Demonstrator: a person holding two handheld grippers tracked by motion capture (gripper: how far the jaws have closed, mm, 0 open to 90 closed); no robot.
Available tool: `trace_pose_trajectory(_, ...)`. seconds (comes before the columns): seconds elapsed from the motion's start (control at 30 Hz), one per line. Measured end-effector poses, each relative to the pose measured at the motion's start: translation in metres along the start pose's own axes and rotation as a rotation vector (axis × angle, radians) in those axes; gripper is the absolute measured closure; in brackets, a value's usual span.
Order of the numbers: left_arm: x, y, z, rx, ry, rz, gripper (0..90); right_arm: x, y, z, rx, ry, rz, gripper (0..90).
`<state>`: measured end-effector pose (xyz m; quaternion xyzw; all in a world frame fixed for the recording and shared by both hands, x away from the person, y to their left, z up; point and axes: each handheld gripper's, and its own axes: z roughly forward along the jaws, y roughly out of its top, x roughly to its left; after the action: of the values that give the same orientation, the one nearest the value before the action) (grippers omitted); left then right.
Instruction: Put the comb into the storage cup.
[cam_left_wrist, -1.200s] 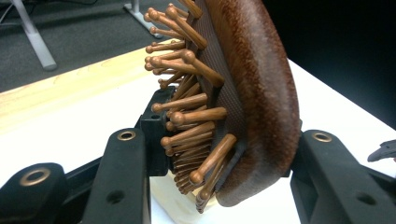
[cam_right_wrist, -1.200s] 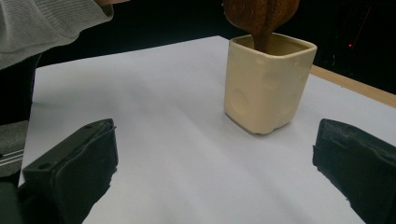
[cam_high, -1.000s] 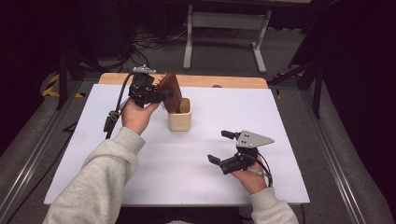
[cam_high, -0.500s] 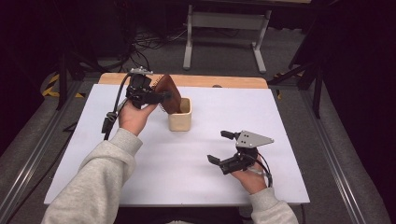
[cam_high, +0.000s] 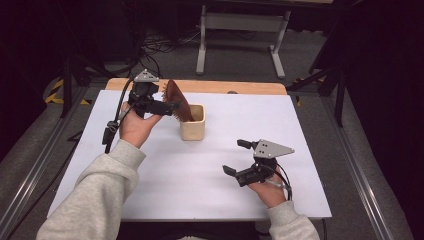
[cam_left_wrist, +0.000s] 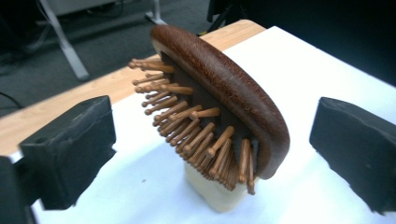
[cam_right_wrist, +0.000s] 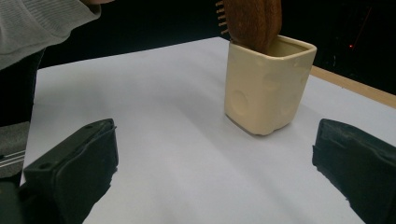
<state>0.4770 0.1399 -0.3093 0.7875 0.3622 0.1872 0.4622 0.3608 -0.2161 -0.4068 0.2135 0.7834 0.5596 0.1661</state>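
A dark brown wooden hairbrush (cam_high: 177, 99) stands head-up in a cream square cup (cam_high: 192, 126) at the table's back left, leaning left with its bristles (cam_left_wrist: 187, 126) down-left. My left gripper (cam_high: 170, 106) is at the brush head. Its jaws have just been opening, and the brush (cam_left_wrist: 229, 88) now stands between the pads (cam_left_wrist: 70, 149) without touching them. The cup (cam_left_wrist: 219, 198) sits below. My right gripper (cam_high: 234, 156) rests open near the front right, with nothing between its fingers. It faces the cup (cam_right_wrist: 266, 88) and the brush (cam_right_wrist: 252, 18).
A white sheet (cam_high: 150, 190) covers the table, with a wooden edge (cam_high: 240, 87) along the back. A metal stand (cam_high: 240, 30) and cables lie on the floor beyond. A grey sleeve (cam_right_wrist: 42, 23) reaches in from the left.
The left gripper's jaws have spread off the brush head, leaving it leaning in the cup. The right hand has kept still.
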Motion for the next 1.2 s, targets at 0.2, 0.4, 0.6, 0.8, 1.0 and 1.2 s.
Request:
trace_pose_trajectory(0.2,-0.006,0.001,-0.018,-0.041,0.026,0.049,0.0,-0.004,0.005,-0.007,-0.02,-0.015,-0.006,0.9)
trace_pose_trajectory(0.4,-0.015,-0.006,-0.044,-0.088,-0.011,0.109,0.0,-0.008,0.008,-0.014,-0.028,-0.028,-0.003,0.9)
trace_pose_trajectory(0.6,-0.019,-0.025,-0.065,-0.112,-0.057,0.127,0.1,-0.008,0.009,-0.018,-0.027,-0.035,-0.008,0.9)
trace_pose_trajectory(0.8,-0.02,-0.048,-0.08,-0.121,-0.079,0.13,0.0,-0.009,0.01,-0.022,-0.028,-0.041,-0.007,0.8)
trace_pose_trajectory(1.0,-0.017,-0.075,-0.091,-0.139,-0.11,0.117,0.1,-0.01,0.01,-0.025,-0.028,-0.046,-0.005,0.7)
trace_pose_trajectory(1.2,-0.012,-0.105,-0.096,-0.17,-0.129,0.089,0.1,-0.01,0.008,-0.026,-0.022,-0.048,-0.008,0.5)
